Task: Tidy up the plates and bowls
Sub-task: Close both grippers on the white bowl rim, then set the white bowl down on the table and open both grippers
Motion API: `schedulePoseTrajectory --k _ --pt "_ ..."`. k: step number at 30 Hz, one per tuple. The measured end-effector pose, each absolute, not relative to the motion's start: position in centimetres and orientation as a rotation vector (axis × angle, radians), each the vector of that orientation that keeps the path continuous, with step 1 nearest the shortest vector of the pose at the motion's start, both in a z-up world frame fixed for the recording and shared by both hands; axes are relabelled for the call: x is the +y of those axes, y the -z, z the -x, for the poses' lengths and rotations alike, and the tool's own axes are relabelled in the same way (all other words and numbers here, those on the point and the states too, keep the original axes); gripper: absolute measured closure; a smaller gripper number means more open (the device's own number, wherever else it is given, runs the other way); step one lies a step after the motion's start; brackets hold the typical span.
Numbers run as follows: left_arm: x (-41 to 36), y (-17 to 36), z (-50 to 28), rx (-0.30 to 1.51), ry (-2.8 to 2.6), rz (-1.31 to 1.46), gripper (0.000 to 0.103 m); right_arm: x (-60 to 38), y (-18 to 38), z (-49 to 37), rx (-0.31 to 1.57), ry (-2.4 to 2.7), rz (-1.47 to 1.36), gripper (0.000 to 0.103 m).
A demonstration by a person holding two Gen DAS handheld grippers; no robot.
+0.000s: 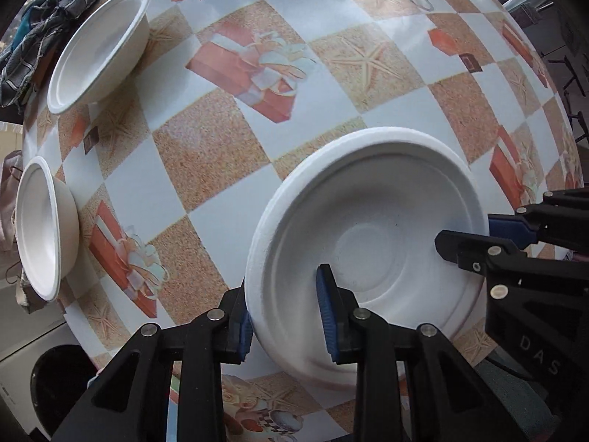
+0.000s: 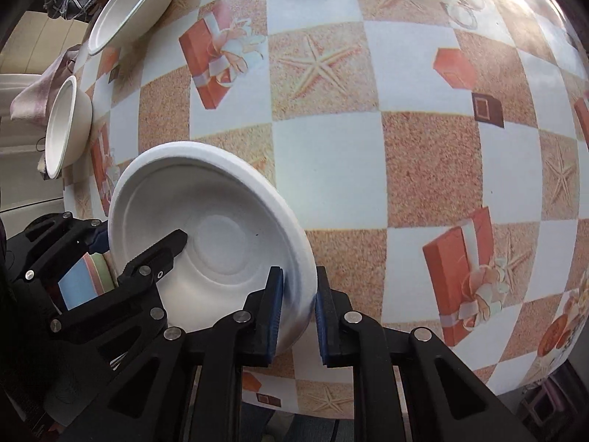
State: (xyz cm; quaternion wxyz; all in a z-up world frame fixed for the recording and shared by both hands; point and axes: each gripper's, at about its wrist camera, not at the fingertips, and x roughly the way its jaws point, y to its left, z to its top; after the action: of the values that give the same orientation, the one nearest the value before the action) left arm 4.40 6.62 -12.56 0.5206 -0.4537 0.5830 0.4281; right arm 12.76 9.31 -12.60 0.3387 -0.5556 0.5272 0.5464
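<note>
A white paper bowl (image 1: 371, 243) (image 2: 206, 221) is held by its rim from two sides over the near part of the table. My left gripper (image 1: 285, 322) is shut on the near rim, one blue pad inside the bowl and one outside. My right gripper (image 2: 298, 313) is shut on the opposite rim in the same way. Each gripper also shows in the other's view: the right gripper (image 1: 471, 234) at the bowl's right edge, the left gripper (image 2: 140, 237) at its left edge. Two more white bowls stand at the table's left edge, a wide bowl (image 1: 99, 48) (image 2: 129, 7) and a smaller bowl (image 1: 40, 228) (image 2: 66, 125).
The table wears a checkered tablecloth (image 1: 228, 154) (image 2: 368, 169) with gift boxes and starfish. A dark patterned cloth (image 1: 48, 25) lies beyond the far left bowl. A white appliance (image 1: 55, 379) stands below the table's left edge. A pinkish rag (image 2: 36, 92) hangs by the smaller bowl.
</note>
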Motion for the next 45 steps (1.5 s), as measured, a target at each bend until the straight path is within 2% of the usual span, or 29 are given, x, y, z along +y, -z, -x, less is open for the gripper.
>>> schedulePoseTrajectory --k 3,6,8,9,11,12,13,20,27,33,39,45 --pt "4.6 12.7 -6.6 1.398 -0.988 1.08 0.068 7.1 12.5 -14.6 1.364 -1.385 1.458 0.084" --pt "2.9 12.3 -8.2 1.39 -0.979 1.037 0.056 5.5 12.5 -16.2 1.388 -1.36 1.447 0.084" --pt "1.8 12.1 -8.8 1.402 -1.006 1.007 0.029 5.0 12.1 -17.3 1.397 -1.333 1.417 0.084" --pt "1.6 11.9 -9.1 1.394 -1.021 1.003 0.027 4.9 11.8 -17.8 1.394 -1.319 1.398 0.083" --pt "1.1 11.2 -8.3 1.366 -1.047 1.03 0.027 4.8 10.4 -20.2 1.381 -1.301 1.35 0.058" --pt "1.0 11.0 -7.8 1.361 -1.055 1.052 0.027 4.9 9.9 -20.7 1.375 -1.301 1.321 0.025" --pt "0.8 10.7 -7.0 1.346 -1.065 1.076 0.027 5.0 9.1 -21.7 1.369 -1.309 1.293 0.012" --pt "-0.5 7.8 -3.1 1.268 -1.174 1.137 0.009 6.6 7.3 -23.0 1.33 -1.239 1.253 0.012" --pt "2.3 2.9 1.6 1.094 -1.238 1.169 0.009 8.6 4.7 -20.5 1.296 -1.302 1.256 0.012" --pt "2.7 4.2 3.9 1.027 -1.13 1.389 0.009 10.3 1.3 -16.1 1.223 -1.42 1.256 0.012" --pt "2.7 2.4 6.7 0.977 -1.226 1.333 0.009 11.1 -0.2 -10.3 1.149 -1.523 1.305 0.012" --pt "3.6 0.2 11.6 0.929 -1.446 1.263 0.009 12.2 1.1 -4.9 1.15 -1.584 1.361 0.012"
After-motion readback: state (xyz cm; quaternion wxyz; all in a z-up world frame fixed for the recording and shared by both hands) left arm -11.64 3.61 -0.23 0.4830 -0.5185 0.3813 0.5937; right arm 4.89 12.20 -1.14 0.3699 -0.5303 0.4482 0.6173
